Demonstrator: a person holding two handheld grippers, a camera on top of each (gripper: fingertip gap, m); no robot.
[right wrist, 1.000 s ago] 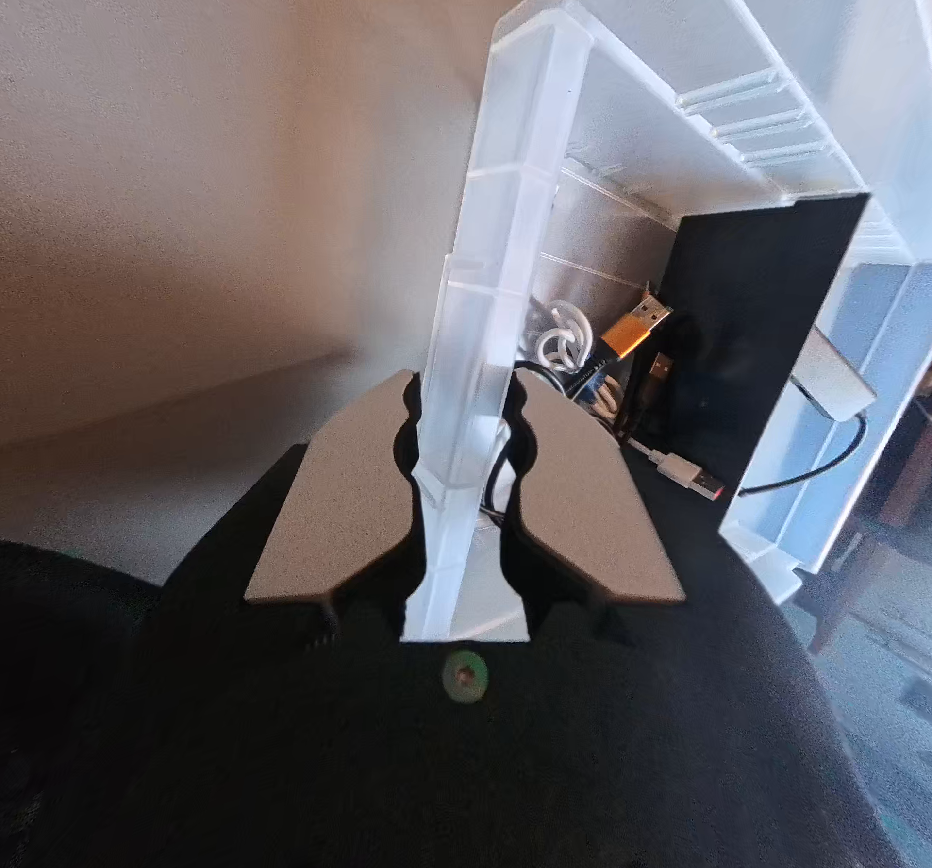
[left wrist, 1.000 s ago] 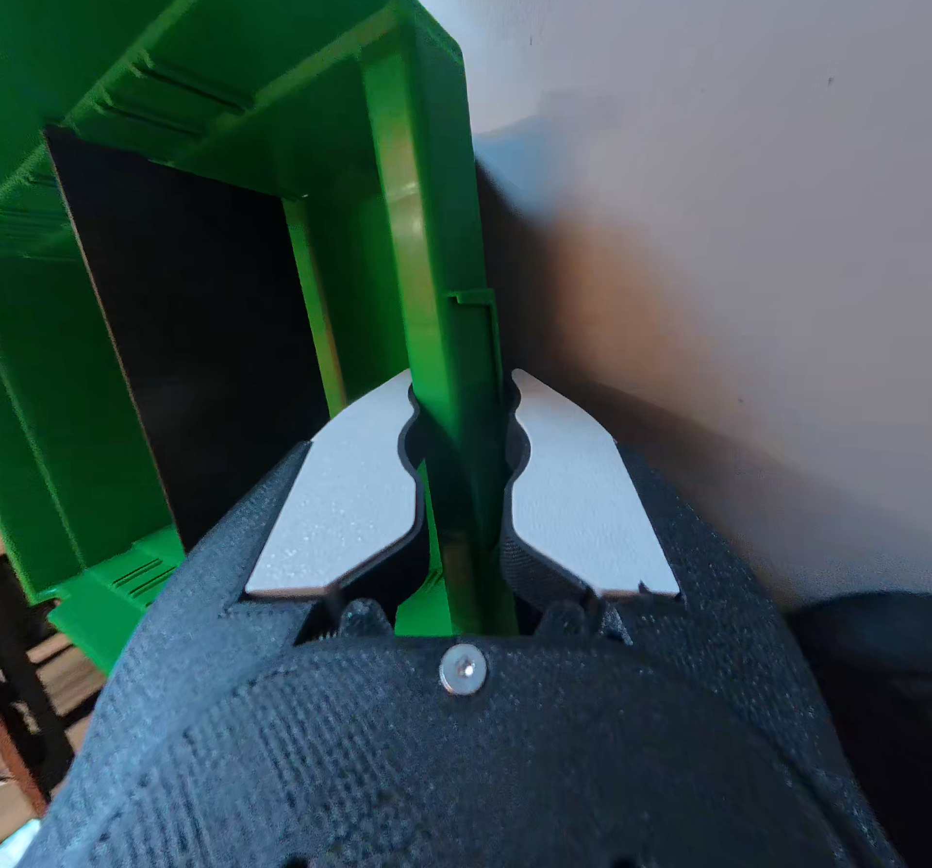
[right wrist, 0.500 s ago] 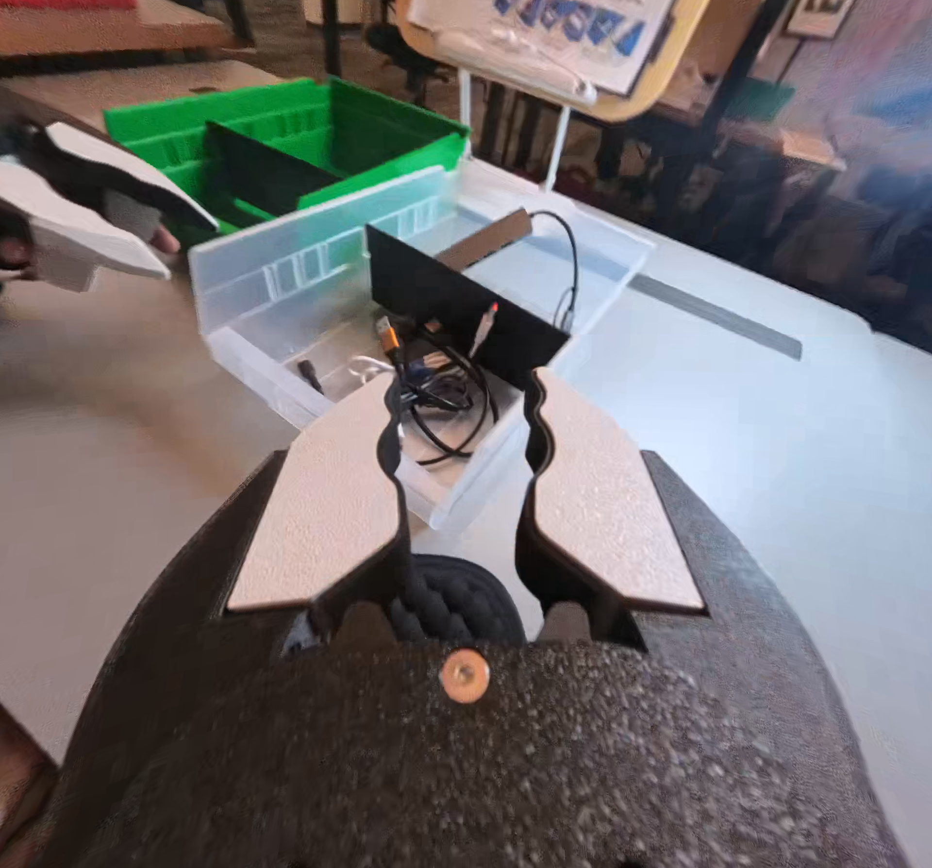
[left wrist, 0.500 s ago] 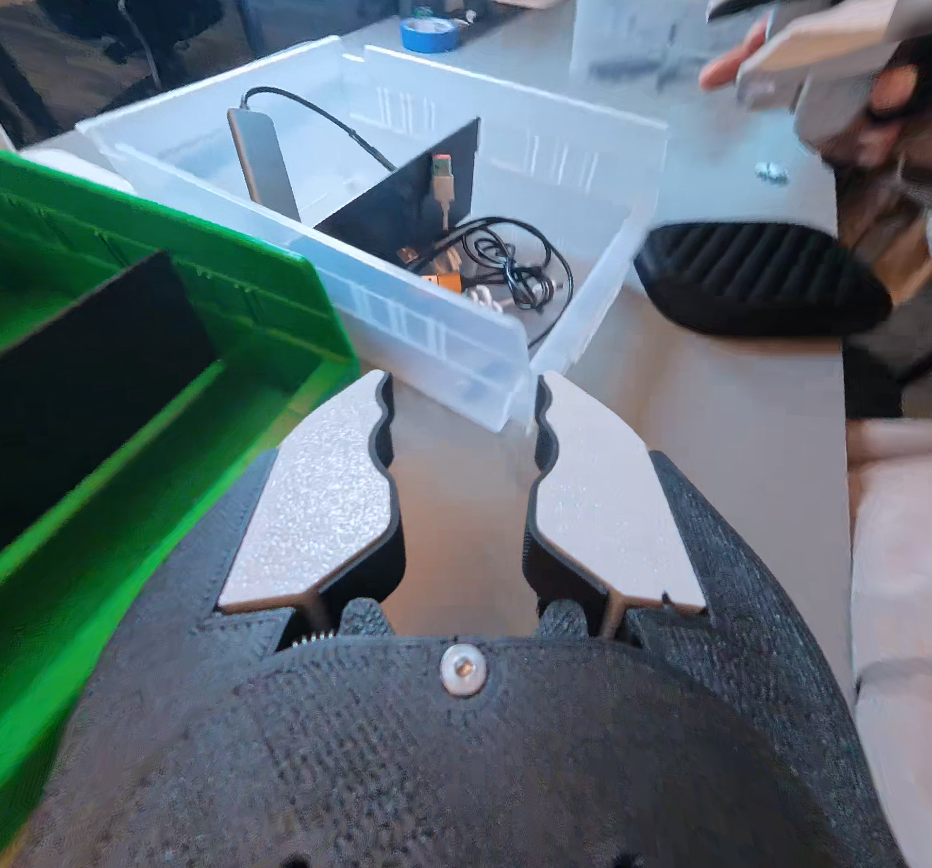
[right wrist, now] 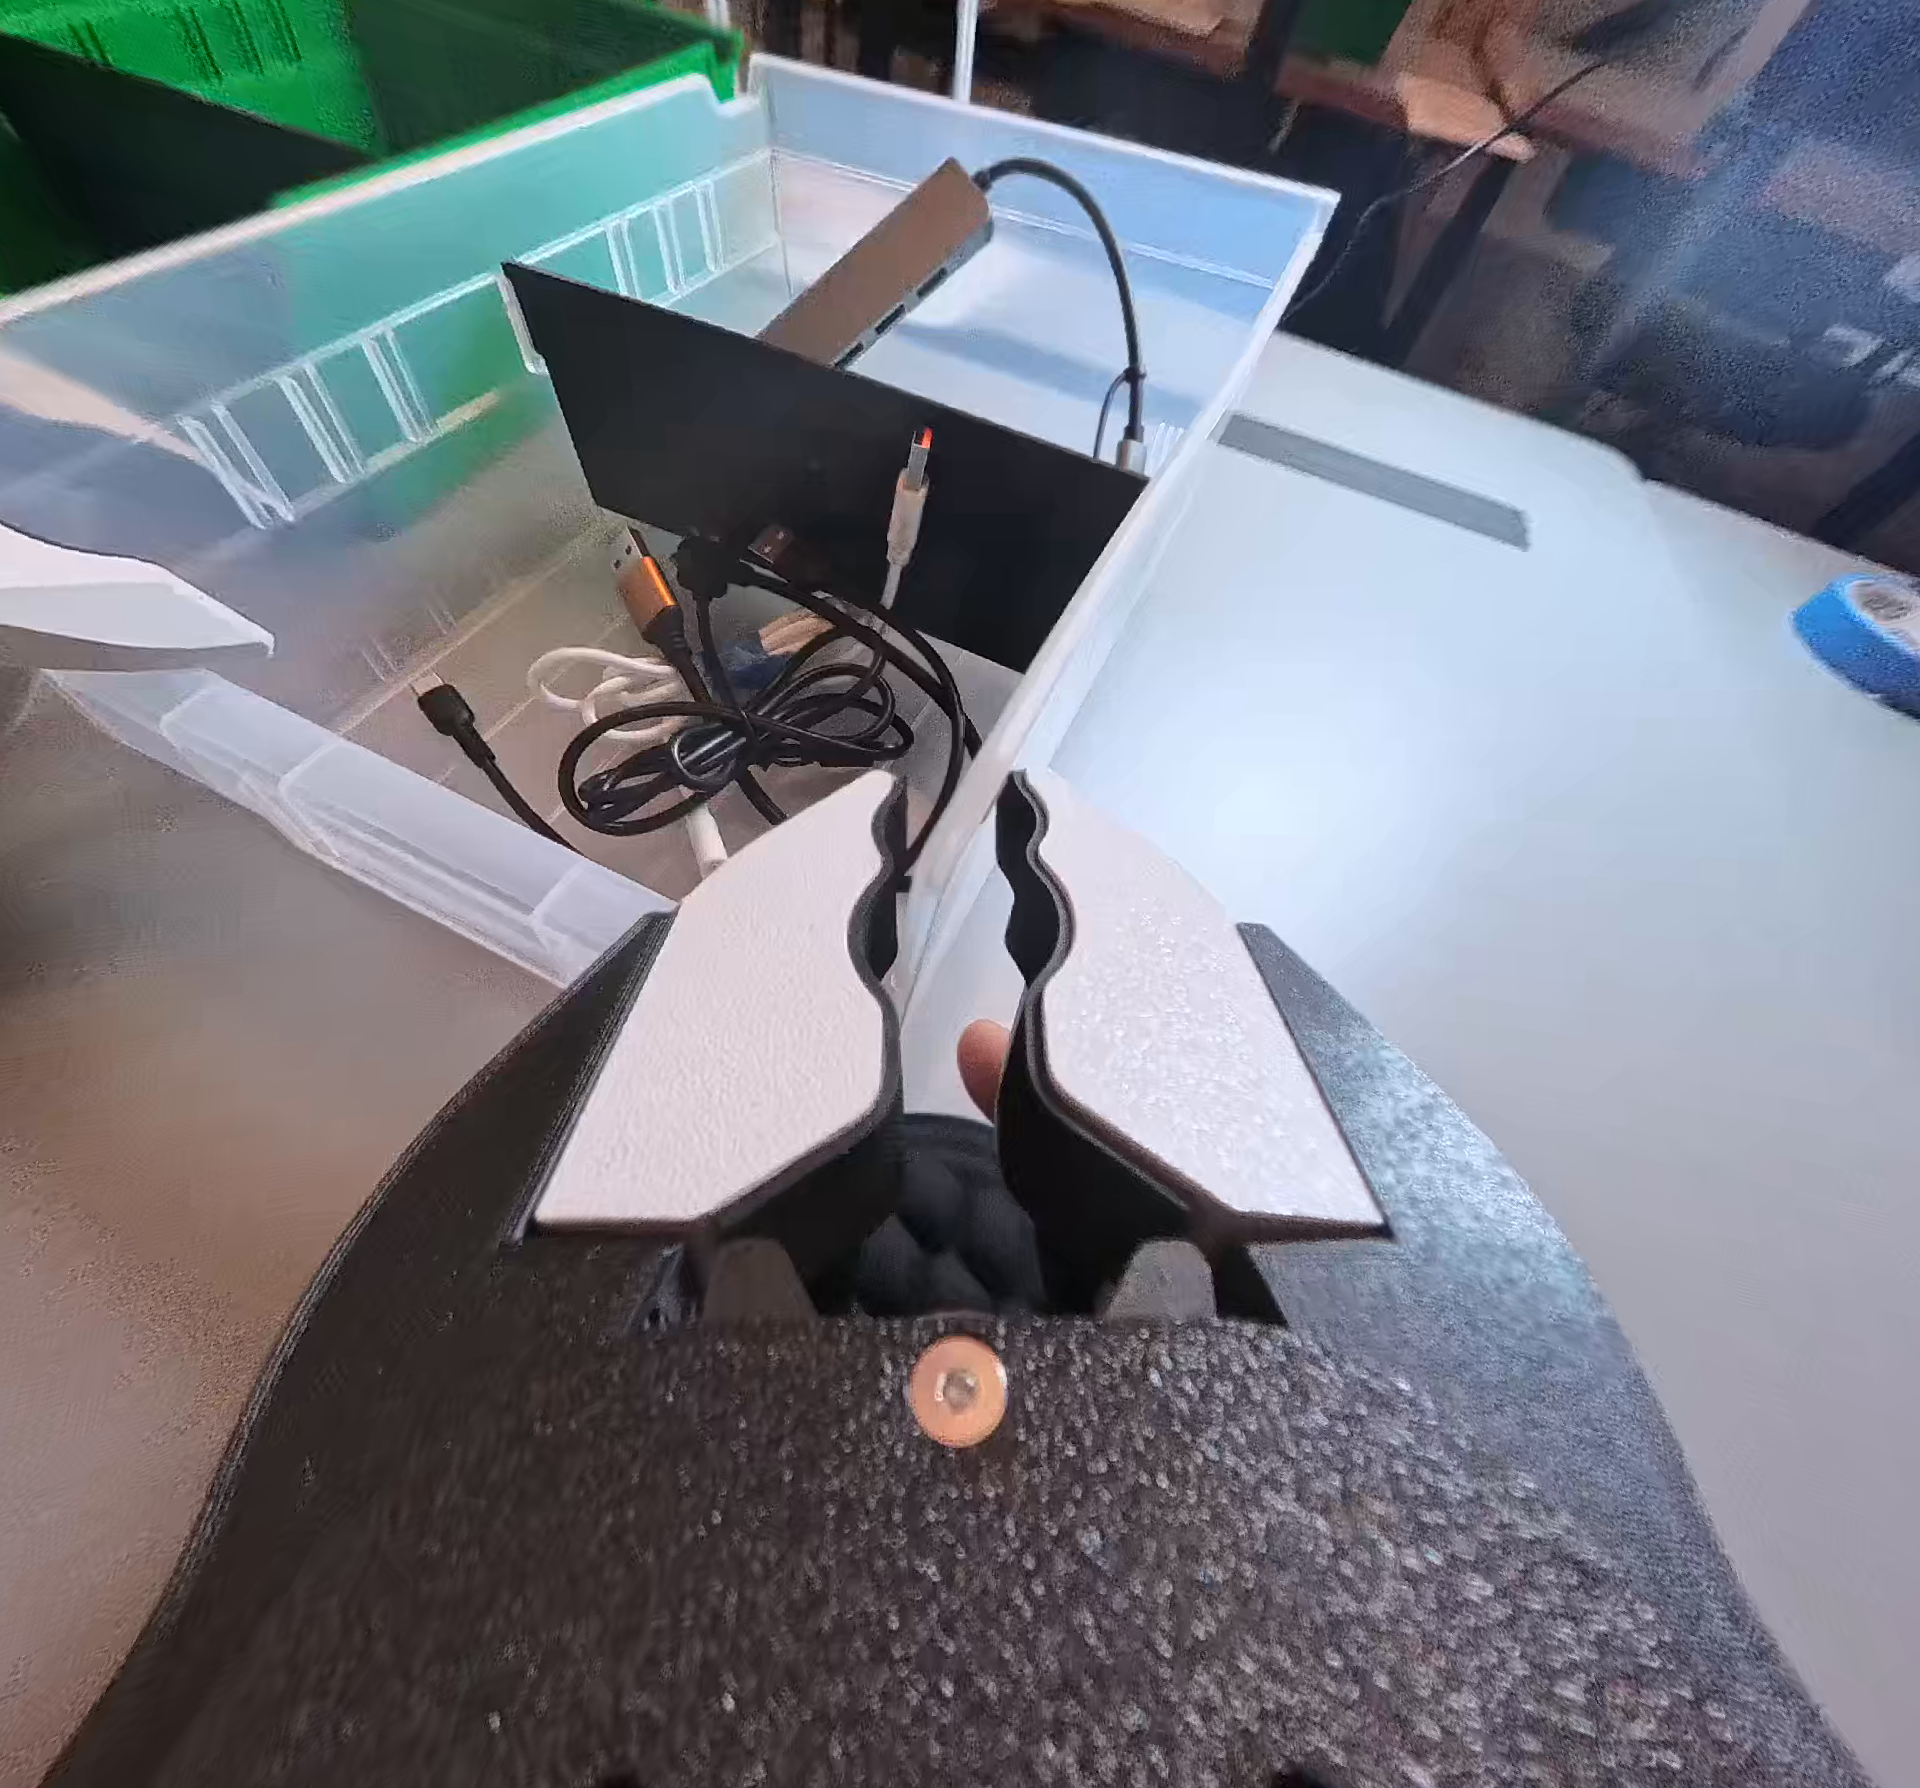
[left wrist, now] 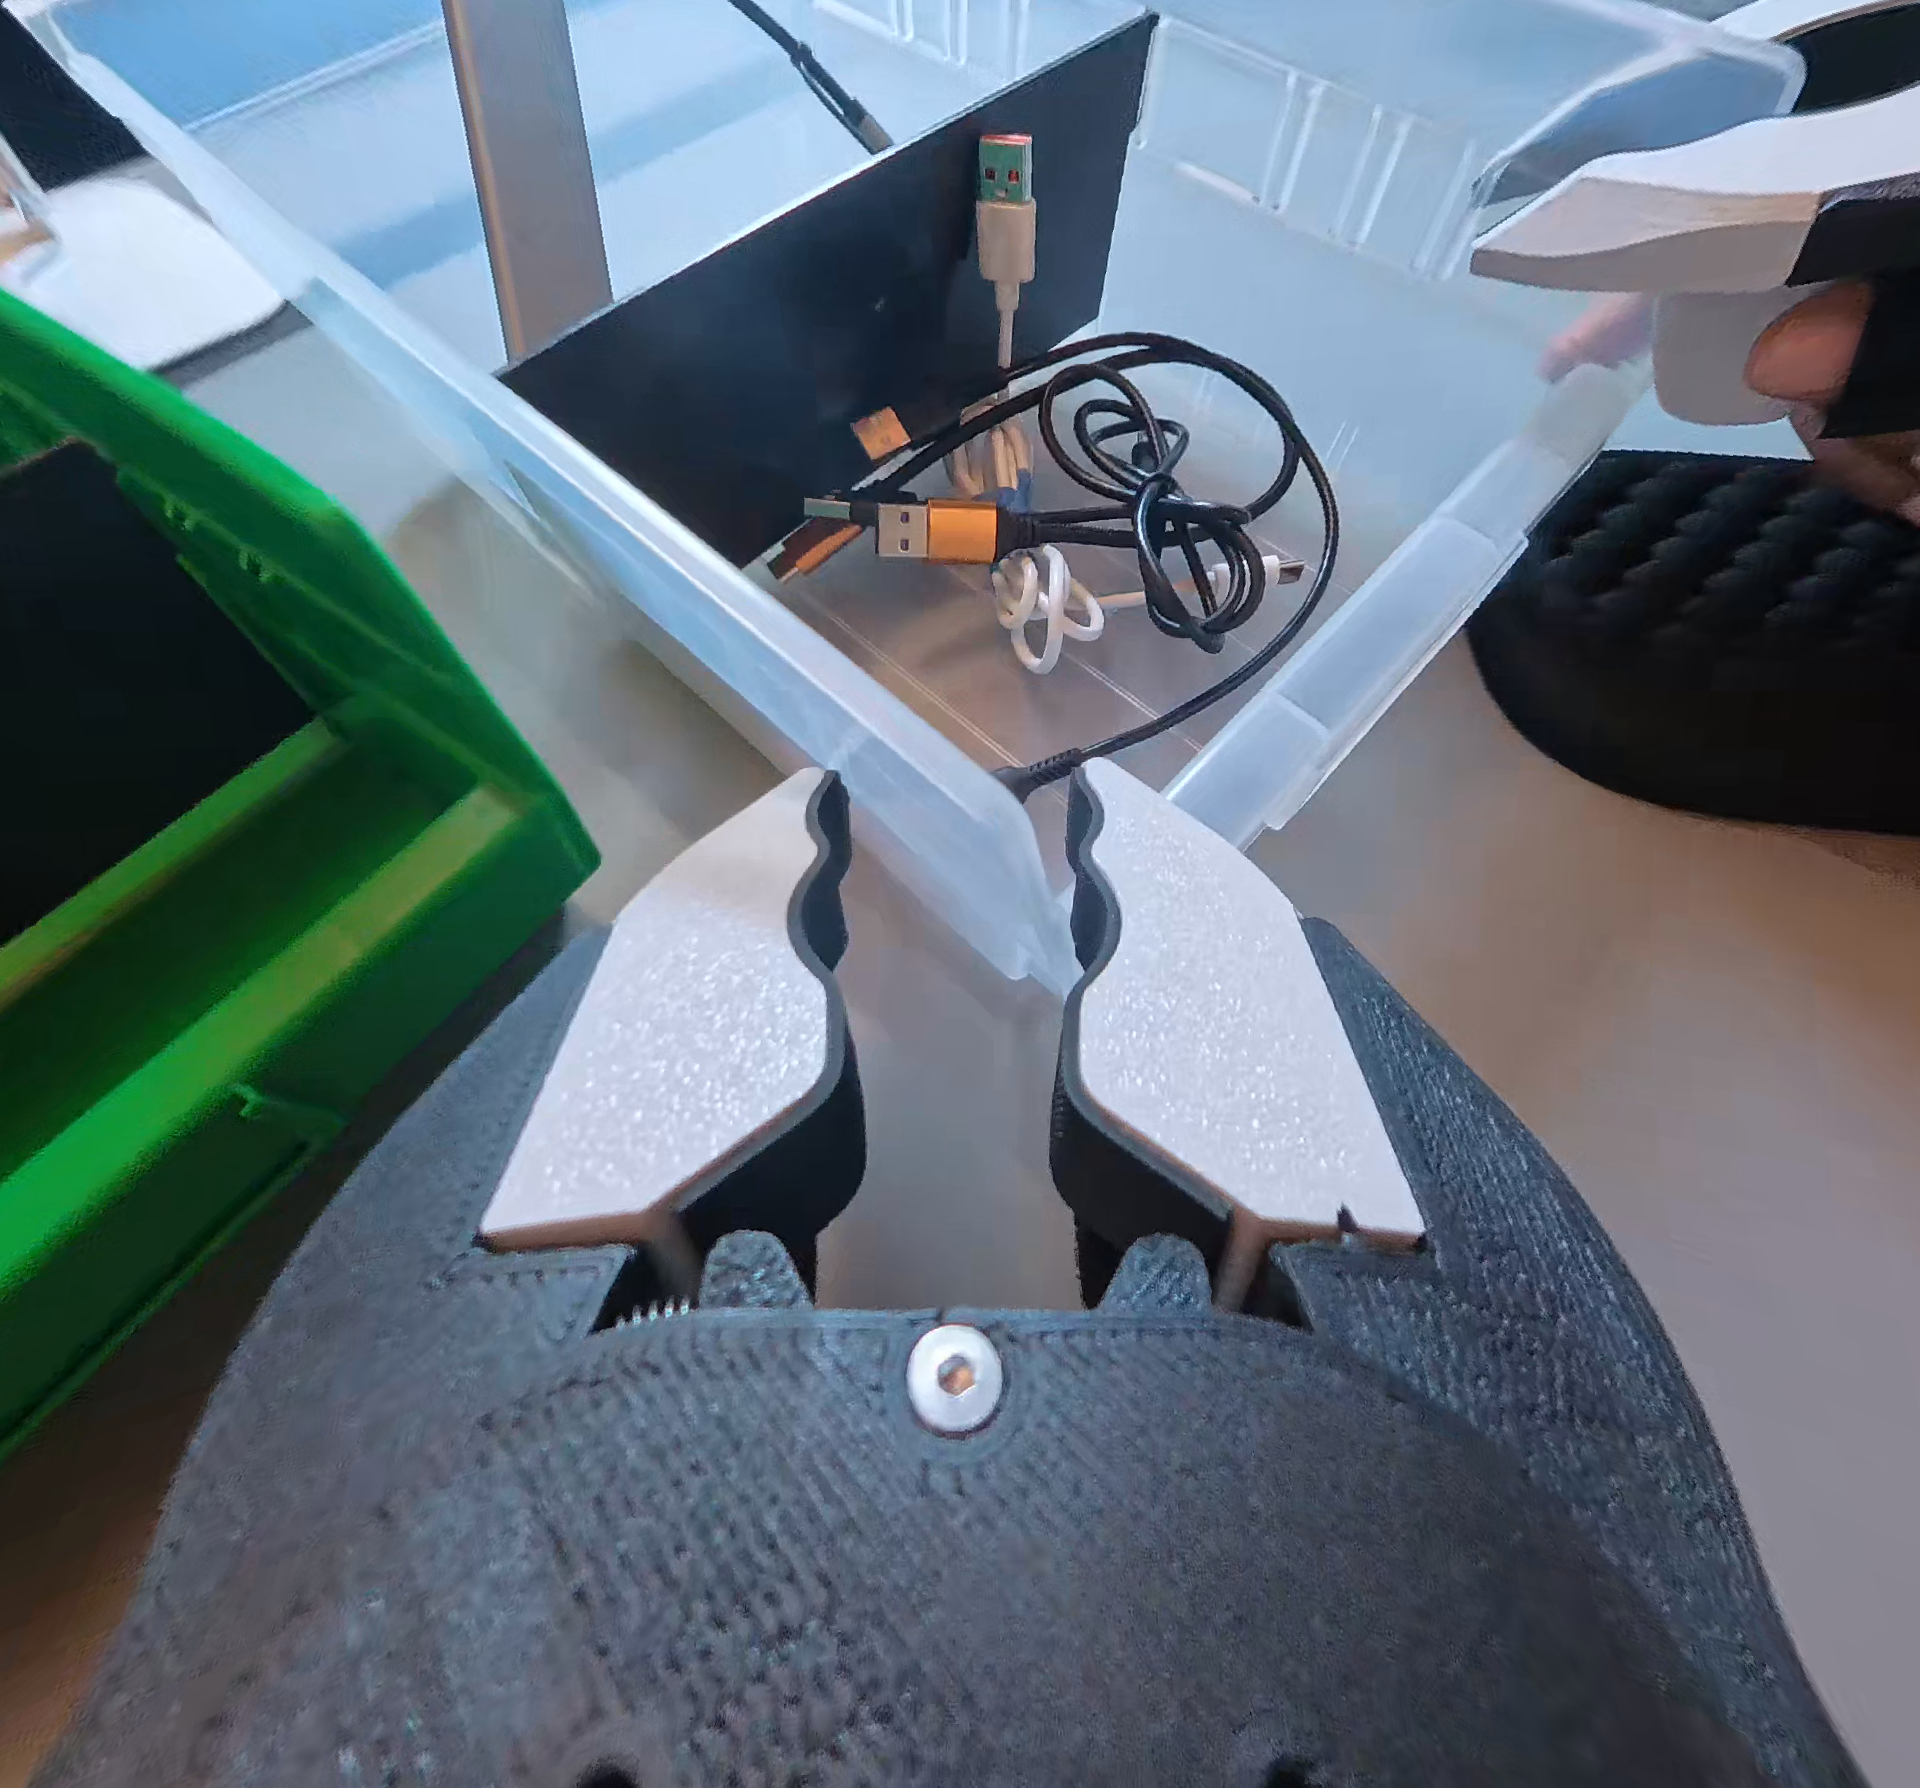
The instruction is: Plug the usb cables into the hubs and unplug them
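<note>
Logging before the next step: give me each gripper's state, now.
Left gripper: open, holding nothing, at the clear bin's near corner.
Right gripper: open, holding nothing; the bin's side wall runs between its fingers.

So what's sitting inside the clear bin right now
The clear bin is split by a black divider. The near side holds tangled usb cables: black, white and an orange-collared plug. Behind the divider a grey hub leans; its lower end is hidden.
</note>
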